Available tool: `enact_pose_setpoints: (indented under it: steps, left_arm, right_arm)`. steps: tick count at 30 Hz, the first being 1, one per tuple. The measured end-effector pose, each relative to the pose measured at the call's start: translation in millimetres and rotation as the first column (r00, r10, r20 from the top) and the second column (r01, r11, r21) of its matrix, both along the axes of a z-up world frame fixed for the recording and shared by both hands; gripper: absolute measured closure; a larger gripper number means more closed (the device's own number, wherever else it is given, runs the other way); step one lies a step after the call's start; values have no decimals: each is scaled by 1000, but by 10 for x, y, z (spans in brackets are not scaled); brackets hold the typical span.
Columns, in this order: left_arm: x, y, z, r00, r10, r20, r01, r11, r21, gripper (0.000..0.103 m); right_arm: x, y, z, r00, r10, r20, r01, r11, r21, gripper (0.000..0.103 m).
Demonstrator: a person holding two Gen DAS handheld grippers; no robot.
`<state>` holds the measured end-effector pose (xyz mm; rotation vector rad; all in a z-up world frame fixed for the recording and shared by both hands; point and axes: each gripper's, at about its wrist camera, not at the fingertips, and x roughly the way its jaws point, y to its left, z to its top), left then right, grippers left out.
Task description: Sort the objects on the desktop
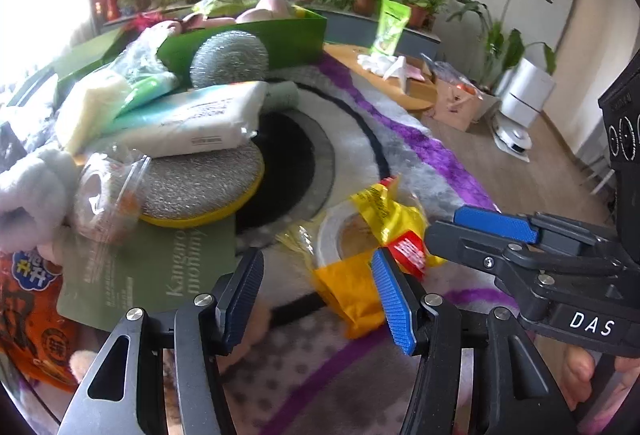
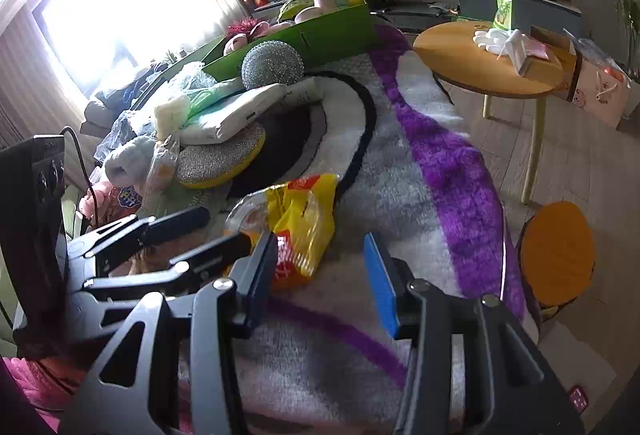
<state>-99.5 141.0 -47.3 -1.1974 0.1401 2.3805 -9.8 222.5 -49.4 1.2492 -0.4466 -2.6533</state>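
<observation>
A yellow and red plastic packet (image 1: 384,211) with a tape roll (image 1: 340,231) in it lies on the rug, just ahead of both grippers; it also shows in the right wrist view (image 2: 304,219). My left gripper (image 1: 316,295) is open, its right finger against the packet's orange end. My right gripper (image 2: 320,267) is open, its left finger touching the packet's near edge; it shows from the side in the left wrist view (image 1: 460,235). A pile of sponges, a white wipes pack (image 1: 200,123) and a steel scourer ball (image 1: 230,61) lies at the left.
A green box (image 1: 280,35) with soft toys stands behind the pile. A green card (image 1: 152,271) and an orange snack bag (image 1: 28,315) lie at the near left. A round wooden table (image 2: 492,55) and an orange stool (image 2: 556,251) stand right of the rug.
</observation>
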Motion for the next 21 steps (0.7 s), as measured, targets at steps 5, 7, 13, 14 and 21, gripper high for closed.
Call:
enact_pose_setpoints:
  steps: [5,7,13,14,21]
  left_arm:
    - [-26,-16,-11,1000,6,8,-6,1000,17,52]
    - [-31,4,-14,1000,-6,7,6,1000,19,58]
    - [-101,57,-29,999,-23,45,21,999,41,63]
    - [-105,50,-28,998,-25,53,23,999,45,63]
    - [-101,20,-44,997,-11,75,6,998,66,63]
  right_arm:
    - [-76,-52,-80,999,39,34,-38,999,-18,69]
    - [-83,-79,-83,998,58,33,-57,998,-15,73]
    - [-121,-70,-85,996,80,32,-79,997,-17,79]
    - [-123,-71,-85,996,85,33,-85,996,-14,79]
    - [-135,-97,-80,995,98,30,-98,995,0,78]
